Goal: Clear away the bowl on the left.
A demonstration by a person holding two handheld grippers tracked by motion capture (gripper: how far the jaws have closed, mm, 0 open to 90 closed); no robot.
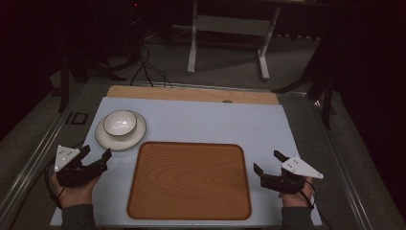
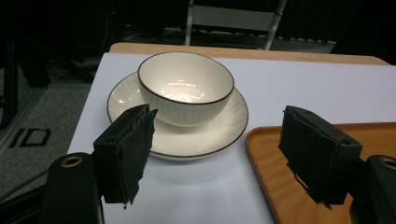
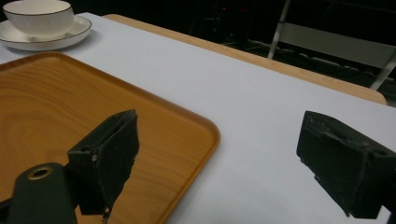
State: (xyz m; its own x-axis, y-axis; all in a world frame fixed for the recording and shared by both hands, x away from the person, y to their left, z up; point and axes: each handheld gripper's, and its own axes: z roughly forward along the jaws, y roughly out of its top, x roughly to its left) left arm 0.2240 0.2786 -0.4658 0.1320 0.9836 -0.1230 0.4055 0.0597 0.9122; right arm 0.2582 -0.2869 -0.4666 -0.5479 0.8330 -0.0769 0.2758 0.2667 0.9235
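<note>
The white, dark-rimmed ceramic bowl [image 2: 186, 86] sits on its matching saucer [image 2: 177, 135] at the tabletop's [image 1: 201, 122] far left. It looks stiff, slick and breakable; grip its rim. Left gripper [image 1: 98, 155] and right gripper [image 1: 268, 163] fingers stand wide, empty.

Hand-held gripper [image 3: 215, 158] gapes over tray [image 3: 56, 107].

A wooden table [image 1: 191, 93] carries a pale blue mat [image 1: 210, 124] that covers nearly all of its top. On the mat lie a wooden tray [image 1: 189, 181], near the front and middle, and a white plate [image 1: 103, 139] just beyond the tray's far left corner, apart from it.
</note>
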